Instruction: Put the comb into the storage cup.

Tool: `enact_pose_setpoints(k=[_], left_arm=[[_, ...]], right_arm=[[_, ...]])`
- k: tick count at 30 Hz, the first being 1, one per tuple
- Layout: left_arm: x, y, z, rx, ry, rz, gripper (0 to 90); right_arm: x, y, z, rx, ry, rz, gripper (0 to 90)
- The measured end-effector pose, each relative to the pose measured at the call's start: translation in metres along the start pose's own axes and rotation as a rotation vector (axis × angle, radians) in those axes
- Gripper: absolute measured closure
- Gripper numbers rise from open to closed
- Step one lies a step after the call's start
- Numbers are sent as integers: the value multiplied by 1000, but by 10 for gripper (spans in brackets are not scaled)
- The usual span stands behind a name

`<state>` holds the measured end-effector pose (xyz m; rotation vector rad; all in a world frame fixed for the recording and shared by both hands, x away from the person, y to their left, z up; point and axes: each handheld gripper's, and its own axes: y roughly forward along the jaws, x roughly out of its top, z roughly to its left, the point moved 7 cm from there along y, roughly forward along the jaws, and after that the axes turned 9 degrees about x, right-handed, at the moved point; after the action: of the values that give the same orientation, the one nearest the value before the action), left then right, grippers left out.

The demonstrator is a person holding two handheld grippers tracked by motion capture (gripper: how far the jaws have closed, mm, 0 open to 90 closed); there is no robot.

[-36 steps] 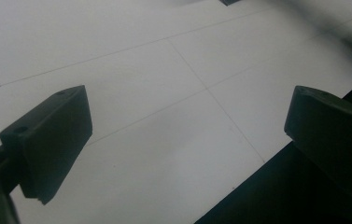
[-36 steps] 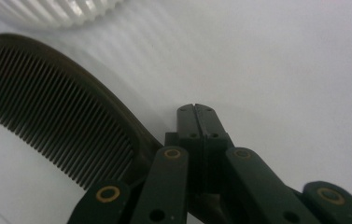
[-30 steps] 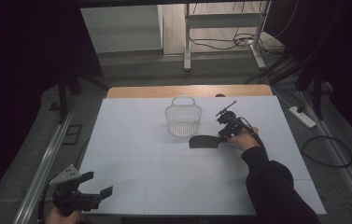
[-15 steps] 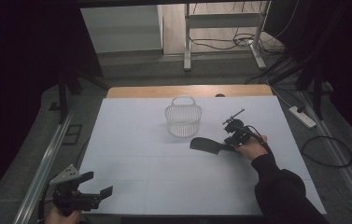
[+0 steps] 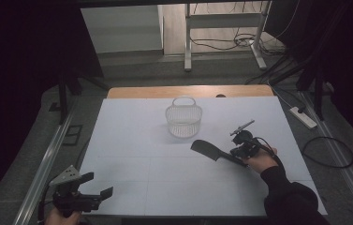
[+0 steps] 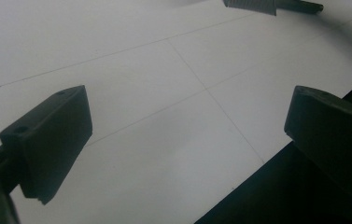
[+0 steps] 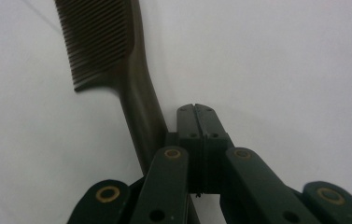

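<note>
A dark comb lies on the white table, right of and nearer than a white wire basket. My right gripper sits at the comb's handle end, held by a hand in a dark sleeve. In the right gripper view the jaws are shut pad to pad with nothing between them. The comb runs past their left side and under the linkage. My left gripper hovers open at the front left corner. Its wide-apart jaws frame bare table, with the comb far off.
A wooden strip borders the table's far edge. Metal rails run along both sides. On the floor at the right lie a power strip and a cable loop. A metal stand is behind the table.
My right hand has slid rightward and toward the near edge, away from the basket, and the comb has shifted with it. The left gripper has stayed put.
</note>
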<state>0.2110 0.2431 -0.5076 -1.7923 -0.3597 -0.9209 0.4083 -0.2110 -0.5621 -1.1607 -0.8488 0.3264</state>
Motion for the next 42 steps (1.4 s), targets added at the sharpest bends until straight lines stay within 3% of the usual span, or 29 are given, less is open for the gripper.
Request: enact_pose_setpoints(k=[12,26,35,42], left_arm=[[0,0,0,0,3,-1,20],[1,1,0,-1,3,-1,20],[1,1,0,-1,2,-1,20],[1,1,0,-1,2,1,20]], right_arm=[[-29,-10,20,20,-2,10,894],[-34,-11,27,4,2,2,883],[-27,-30,27,-24,9,-78,759],[-23,-48,35,-38,14,-130,540]])
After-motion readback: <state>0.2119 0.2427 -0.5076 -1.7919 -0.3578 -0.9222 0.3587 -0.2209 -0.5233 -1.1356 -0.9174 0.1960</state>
